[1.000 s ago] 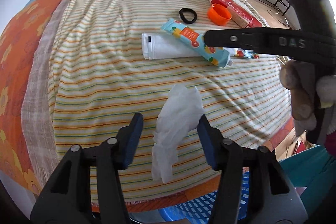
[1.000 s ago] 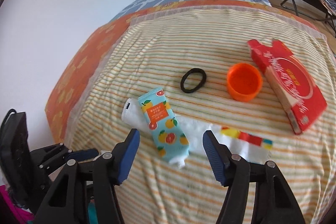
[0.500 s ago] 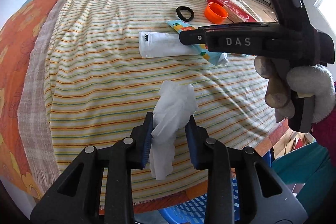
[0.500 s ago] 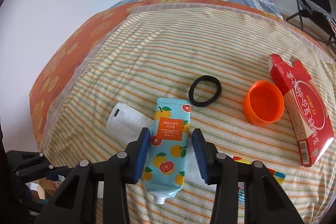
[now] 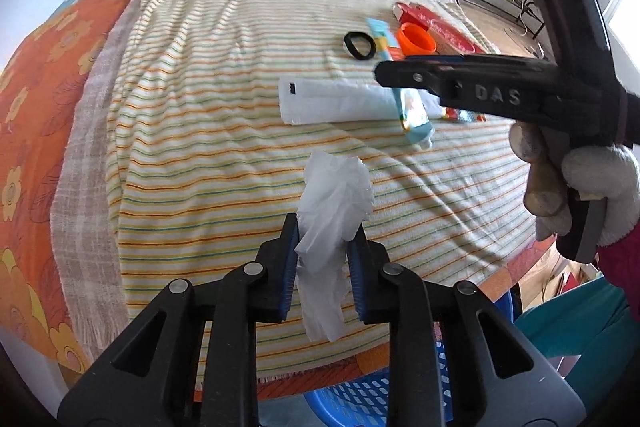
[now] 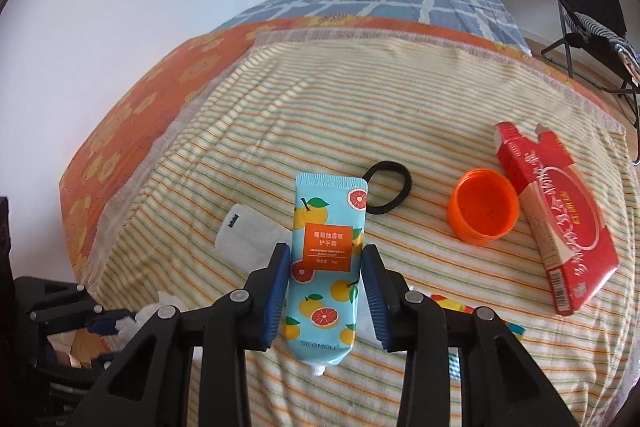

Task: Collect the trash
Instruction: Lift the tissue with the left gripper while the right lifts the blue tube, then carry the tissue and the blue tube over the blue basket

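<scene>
On the striped cloth (image 6: 360,99) the hair band (image 6: 386,193) lies just behind the tube (image 6: 326,267), with the open lid (image 6: 482,205) to its right and the carton (image 6: 556,227) touching that lid's right side. The tube lies across the flat white packet (image 6: 248,239), which sticks out to its left. Nearer the cloth's front edge sits the crumpled tissue (image 5: 334,203), and a perforated basket (image 5: 360,399) stands below that edge.

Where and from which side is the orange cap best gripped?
Grip the orange cap across its thin rim, coming from above: it lies open side up on the striped blanket, so one finger probably fits inside, one outside.
</scene>
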A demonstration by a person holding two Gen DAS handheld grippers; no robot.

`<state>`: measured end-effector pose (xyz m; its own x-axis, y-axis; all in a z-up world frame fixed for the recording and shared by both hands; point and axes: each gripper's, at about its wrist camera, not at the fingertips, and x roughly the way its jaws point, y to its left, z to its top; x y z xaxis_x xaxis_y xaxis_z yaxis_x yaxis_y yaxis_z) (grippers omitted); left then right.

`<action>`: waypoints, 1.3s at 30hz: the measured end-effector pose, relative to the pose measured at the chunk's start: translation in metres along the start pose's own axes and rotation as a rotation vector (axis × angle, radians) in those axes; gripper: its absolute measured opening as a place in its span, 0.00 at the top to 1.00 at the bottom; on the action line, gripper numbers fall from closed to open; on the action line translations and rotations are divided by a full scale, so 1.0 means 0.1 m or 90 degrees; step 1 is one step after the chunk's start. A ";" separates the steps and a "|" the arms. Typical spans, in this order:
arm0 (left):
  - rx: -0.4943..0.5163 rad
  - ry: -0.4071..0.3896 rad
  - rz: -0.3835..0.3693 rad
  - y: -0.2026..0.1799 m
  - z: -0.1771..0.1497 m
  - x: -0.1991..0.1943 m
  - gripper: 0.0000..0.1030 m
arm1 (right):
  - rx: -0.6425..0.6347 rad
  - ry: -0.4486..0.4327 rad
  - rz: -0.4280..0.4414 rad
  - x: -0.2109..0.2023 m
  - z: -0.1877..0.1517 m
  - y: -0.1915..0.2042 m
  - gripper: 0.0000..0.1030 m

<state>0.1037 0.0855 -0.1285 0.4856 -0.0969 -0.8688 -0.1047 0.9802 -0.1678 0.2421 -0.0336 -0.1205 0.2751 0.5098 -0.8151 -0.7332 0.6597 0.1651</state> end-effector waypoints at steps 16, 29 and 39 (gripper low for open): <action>0.036 -0.042 -0.004 -0.31 -0.11 -0.35 0.79 | -0.038 -0.071 -0.011 -0.73 -0.18 0.07 0.70; 0.065 -0.040 -0.013 -0.56 -0.36 -0.46 0.79 | -0.060 -0.068 -0.002 -1.03 -0.54 0.07 0.95; 0.077 -0.035 -0.030 -0.75 -0.63 -0.60 0.79 | -0.062 -0.065 0.036 -1.33 -0.87 0.20 0.95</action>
<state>0.0278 0.0072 -0.0934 0.5349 -0.1366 -0.8338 0.0224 0.9888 -0.1476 0.1362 -0.1364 -0.0569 0.2905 0.6012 -0.7444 -0.8049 0.5742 0.1496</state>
